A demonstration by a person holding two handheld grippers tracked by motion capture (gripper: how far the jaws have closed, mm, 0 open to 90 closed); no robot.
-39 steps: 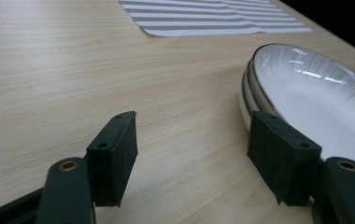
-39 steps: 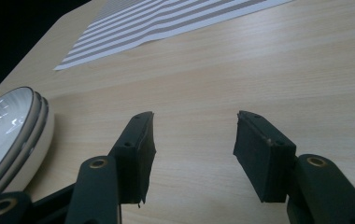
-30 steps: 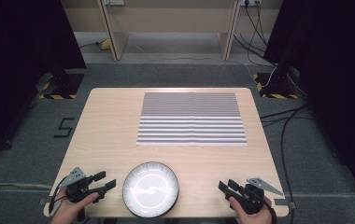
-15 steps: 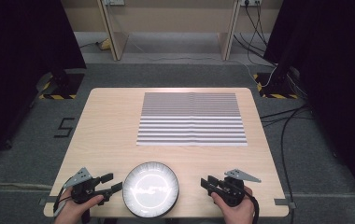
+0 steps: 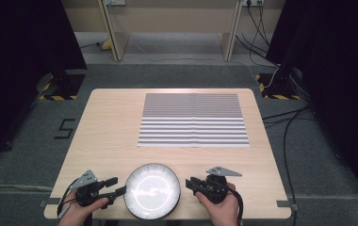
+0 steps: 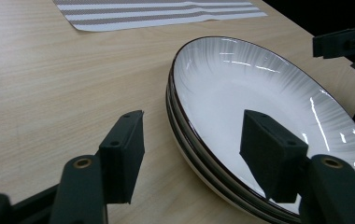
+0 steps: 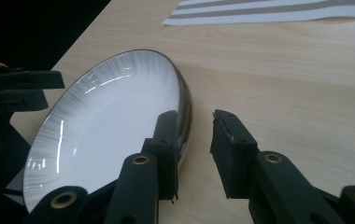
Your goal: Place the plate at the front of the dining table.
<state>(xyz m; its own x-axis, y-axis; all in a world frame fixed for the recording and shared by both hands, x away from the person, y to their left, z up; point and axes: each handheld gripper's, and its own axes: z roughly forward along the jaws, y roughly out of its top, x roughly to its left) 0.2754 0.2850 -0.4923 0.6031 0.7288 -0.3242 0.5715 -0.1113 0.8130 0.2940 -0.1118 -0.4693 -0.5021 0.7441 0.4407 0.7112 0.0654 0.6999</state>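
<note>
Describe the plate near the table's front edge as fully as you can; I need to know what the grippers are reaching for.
The plate is round, shallow and glossy white, apparently ceramic, with fine radial ribbing and a thin dark rim. In the left gripper view it looks like two or three plates stacked, lying flat on the wooden table. The left hand-held gripper straddles its rim with open jaws; the right hand-held gripper, its jaws just closing, brackets the opposite rim, not yet clamped.

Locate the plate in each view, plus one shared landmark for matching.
High view: plate at the table's near edge, between the two tools.
Left gripper view: plate right of centre, rim between the jaws.
Right gripper view: plate left of centre.
Shared landmark: striped mat beyond the plate.
</note>
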